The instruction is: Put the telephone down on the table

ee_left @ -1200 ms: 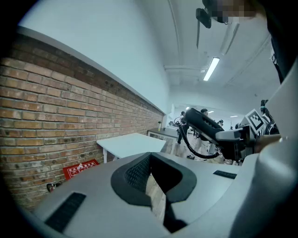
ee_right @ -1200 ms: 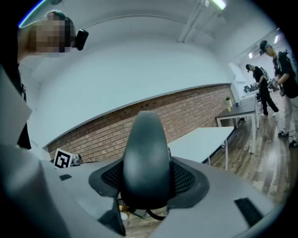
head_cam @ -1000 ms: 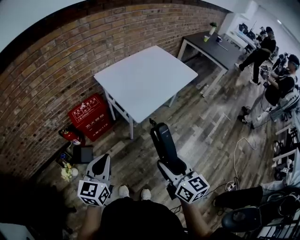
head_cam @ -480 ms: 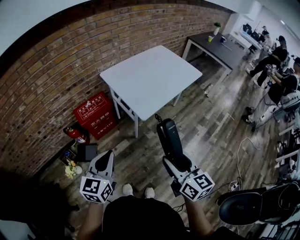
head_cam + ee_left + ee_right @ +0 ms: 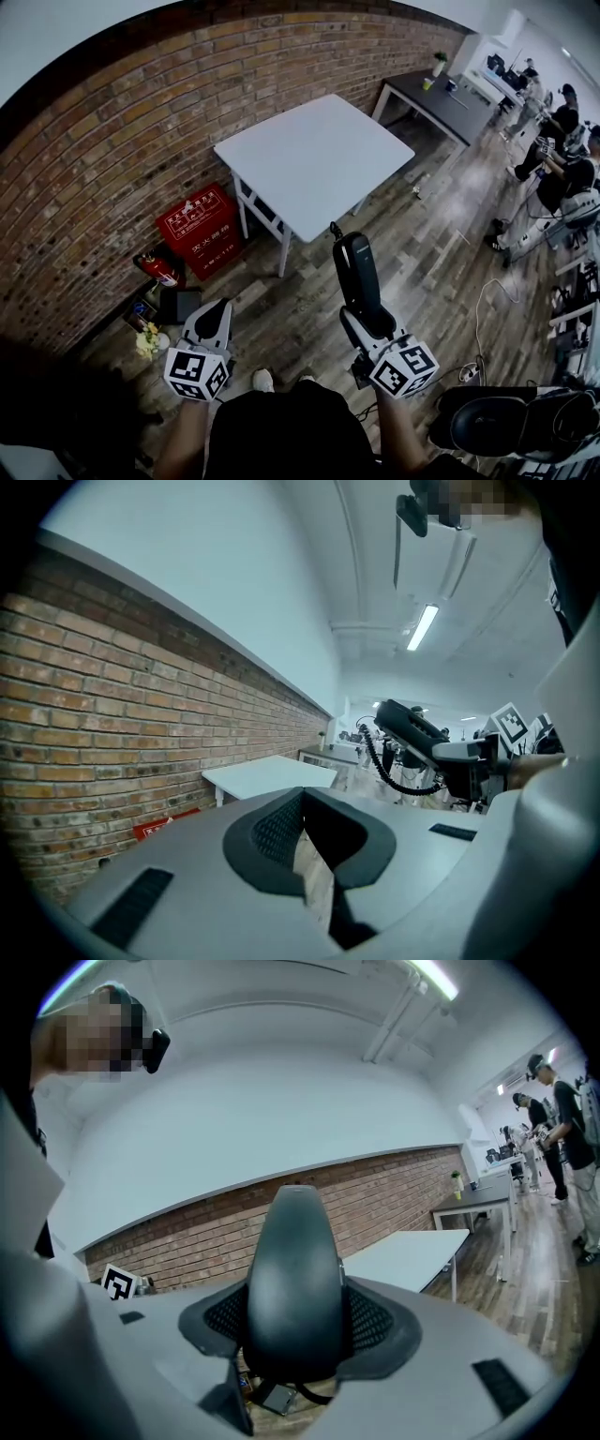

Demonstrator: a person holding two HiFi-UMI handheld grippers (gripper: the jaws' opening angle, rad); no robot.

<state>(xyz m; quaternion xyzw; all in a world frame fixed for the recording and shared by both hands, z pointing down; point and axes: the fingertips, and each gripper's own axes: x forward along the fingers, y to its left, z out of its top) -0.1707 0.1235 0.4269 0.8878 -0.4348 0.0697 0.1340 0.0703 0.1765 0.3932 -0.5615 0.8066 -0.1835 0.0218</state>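
Note:
A black telephone handset (image 5: pixel 360 279) with a coiled cord stands upright in my right gripper (image 5: pixel 367 323), which is shut on its lower end. In the right gripper view the handset (image 5: pixel 293 1279) fills the space between the pads. The white table (image 5: pixel 314 159) stands ahead against the brick wall, well beyond both grippers. My left gripper (image 5: pixel 211 321) hangs at the lower left, shut and holding nothing. The left gripper view shows the handset (image 5: pixel 412 728) off to the right and the table (image 5: pixel 272 772) ahead.
A red box (image 5: pixel 202 225) and a fire extinguisher (image 5: pixel 157 269) sit by the wall left of the table. A dark table (image 5: pixel 441 98) stands further back. People (image 5: pixel 562 178) are at the right. A black chair (image 5: pixel 506 422) and floor cables lie at the lower right.
The white table has drawn closer and shifted right in the head view. Both grippers have drifted right, and the handset stays held in the right one.

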